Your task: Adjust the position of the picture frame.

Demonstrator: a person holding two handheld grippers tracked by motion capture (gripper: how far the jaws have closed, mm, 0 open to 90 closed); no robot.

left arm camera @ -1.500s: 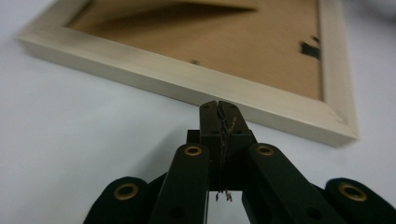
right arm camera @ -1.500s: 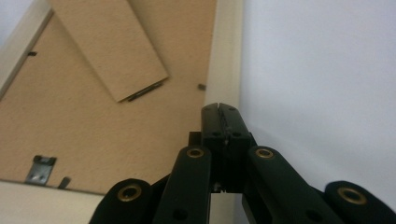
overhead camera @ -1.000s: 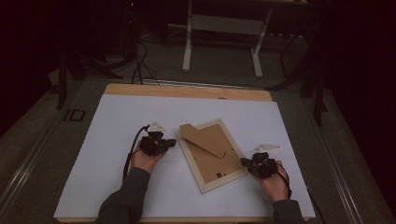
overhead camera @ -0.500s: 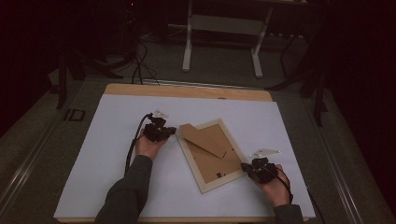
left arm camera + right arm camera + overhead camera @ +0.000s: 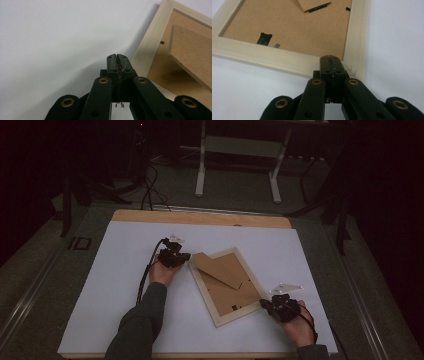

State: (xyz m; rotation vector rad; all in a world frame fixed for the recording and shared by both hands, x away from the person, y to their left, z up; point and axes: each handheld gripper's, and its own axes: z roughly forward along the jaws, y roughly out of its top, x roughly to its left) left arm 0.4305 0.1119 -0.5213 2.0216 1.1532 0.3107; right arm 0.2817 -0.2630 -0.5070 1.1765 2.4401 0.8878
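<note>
High view overlooks; both gripper views closely share the frame (image 5: pixel 226 285).

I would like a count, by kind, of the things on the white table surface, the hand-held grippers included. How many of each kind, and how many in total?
Wooden picture frame, lying face down: 1
Brown stand flap on the frame's back: 1
Black two-jaw grippers: 2, the left gripper and the right gripper, both with jaws shut on nothing
Total: 4

The left gripper (image 5: pixel 186 258) has its jaws pressed tight together, and the left arm reaches far forward. The right gripper (image 5: pixel 263 303) is closed too, held low by the right hand (image 5: pixel 298 327).
</note>
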